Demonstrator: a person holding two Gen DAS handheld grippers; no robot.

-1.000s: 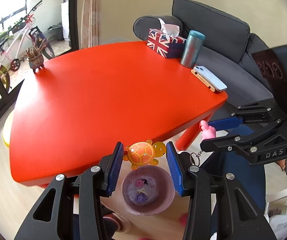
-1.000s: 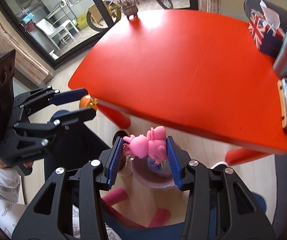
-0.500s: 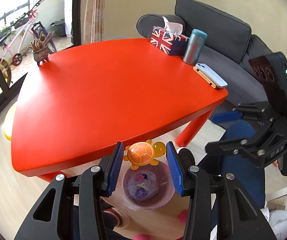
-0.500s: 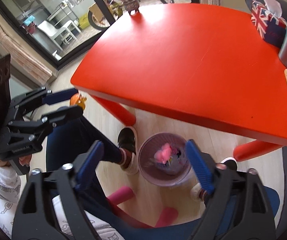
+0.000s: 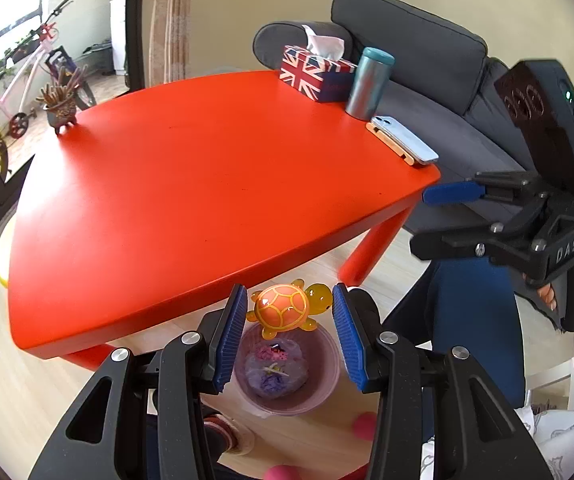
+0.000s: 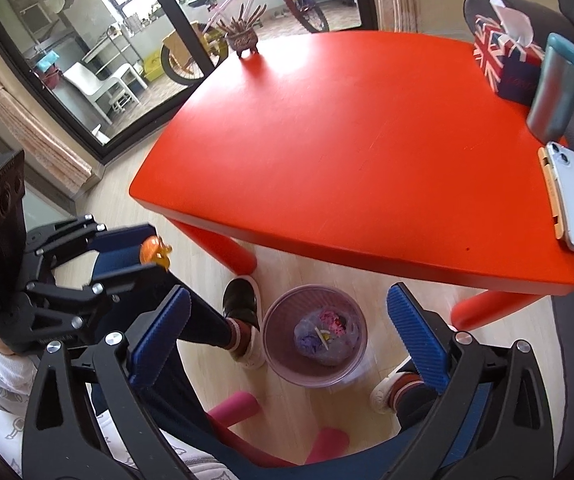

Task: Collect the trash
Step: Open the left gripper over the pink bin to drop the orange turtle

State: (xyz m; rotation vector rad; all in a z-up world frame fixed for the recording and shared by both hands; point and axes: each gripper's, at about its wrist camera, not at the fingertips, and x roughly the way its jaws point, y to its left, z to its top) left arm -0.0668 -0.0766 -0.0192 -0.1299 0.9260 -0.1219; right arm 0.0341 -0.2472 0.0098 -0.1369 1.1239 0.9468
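Observation:
My left gripper (image 5: 287, 320) is shut on an orange toy turtle (image 5: 285, 309) and holds it right above a small purple trash bin (image 5: 287, 376) on the floor by the red table (image 5: 191, 184). The bin (image 6: 314, 336) holds a crumpled clear bag and pink and purple bits. My right gripper (image 6: 287, 340) is open wide and empty, above the bin. The left gripper with the turtle (image 6: 154, 250) shows at the left of the right wrist view. The right gripper (image 5: 443, 216) shows at the right of the left wrist view.
On the table stand a Union Jack tissue box (image 5: 319, 74), a teal tumbler (image 5: 369, 84), a phone on a stand (image 5: 405, 144) and a small plant pot (image 5: 61, 108). A grey sofa (image 5: 427, 60) is behind. The person's feet (image 6: 243, 316) and pink chair legs (image 6: 235, 408) flank the bin.
My right gripper opened and dropped the pink pig toy into the bin, then lifted away. My left gripper still holds the turtle over the bin.

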